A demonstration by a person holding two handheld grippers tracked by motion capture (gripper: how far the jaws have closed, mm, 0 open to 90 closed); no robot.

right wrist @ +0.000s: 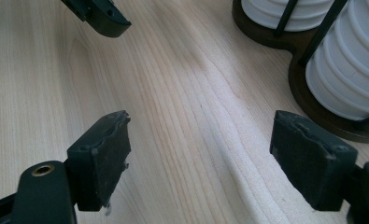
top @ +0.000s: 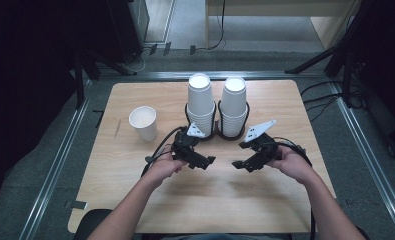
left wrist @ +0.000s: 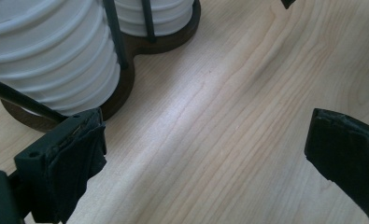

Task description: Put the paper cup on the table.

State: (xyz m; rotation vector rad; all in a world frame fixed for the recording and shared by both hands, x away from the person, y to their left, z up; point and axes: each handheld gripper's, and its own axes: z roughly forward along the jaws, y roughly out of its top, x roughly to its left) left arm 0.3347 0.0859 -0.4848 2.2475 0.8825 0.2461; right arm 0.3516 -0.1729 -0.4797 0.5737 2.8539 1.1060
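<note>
Two stacks of white paper cups, the left stack (top: 200,102) and the right stack (top: 233,105), stand upside down in a dark wire holder (top: 216,134) at the table's back middle. A single white cup (top: 144,122) stands upright to their left. My left gripper (top: 208,161) hovers just in front of the holder, jaws wide apart and empty (left wrist: 205,154). Facing it from the right, my right gripper (top: 238,164) is open too, bare wood between its pads (right wrist: 201,158). The stacks (left wrist: 51,56) (right wrist: 350,65) sit beside each gripper's jaws.
The light wooden table (top: 210,200) has bare wood in front of the grippers. A thin stick (top: 117,128) lies left of the single cup. Metal rails (top: 60,155) frame the table, and dark stands and cables stand on the floor behind it.
</note>
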